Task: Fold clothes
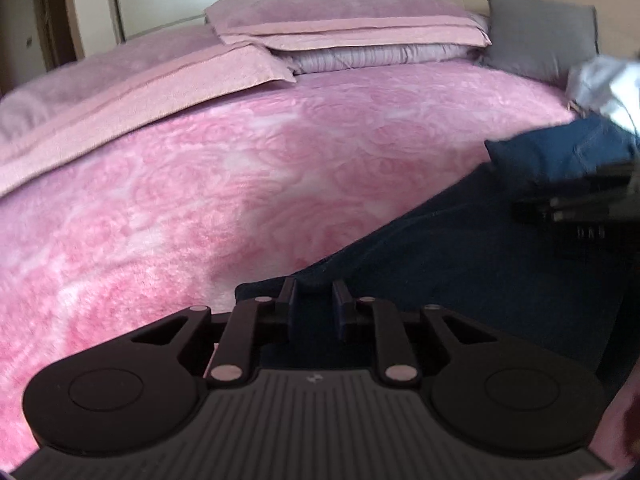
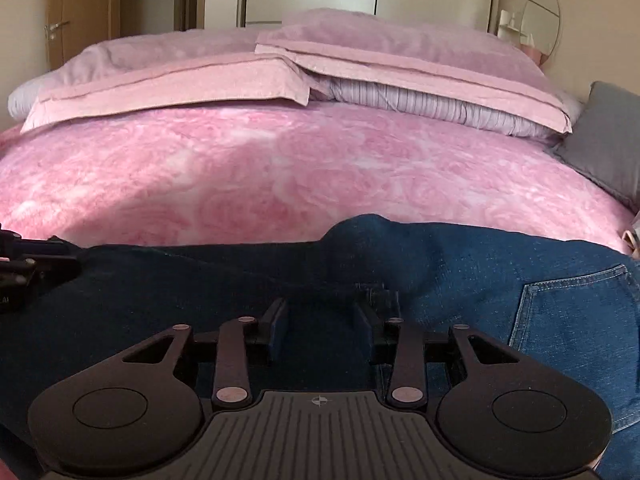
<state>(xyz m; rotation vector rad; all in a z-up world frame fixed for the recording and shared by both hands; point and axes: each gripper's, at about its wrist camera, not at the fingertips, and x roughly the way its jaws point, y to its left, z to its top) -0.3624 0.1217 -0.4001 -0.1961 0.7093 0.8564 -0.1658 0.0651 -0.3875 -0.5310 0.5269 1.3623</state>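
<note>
Left wrist view: left claw [image 1: 314,300], fingers spread a little, with dark denim in the gap; the pads do not visibly press it.

Item: blue jeans [image 1: 460,256], spread across the near part of the bed, on the pink blanket [image 1: 200,184]. One folded-over denim end [image 1: 560,152] lies at the right of this view.

Right claw [image 1: 576,200]: seen from the side here, blurred; state not readable from this angle.

Right wrist view: right claw [image 2: 320,320], fingers set apart over the jeans [image 2: 200,292], gripping nothing that can be seen. A back pocket [image 2: 576,312] shows at the right; a raised hump of denim [image 2: 372,236] sits at the far edge.

Progress, as a judgement: early. The jeans lie long and mostly flat, the hump unsmoothed; folds across the length remain.

Shown only in the left view: a pale garment [image 1: 604,84] beyond the jeans, probably awaiting its turn. Shown only in the right view: the pocket and a round mirror [image 2: 540,20]. Both views: pink pillows [image 2: 168,80], grey cushion [image 2: 608,140].
</note>
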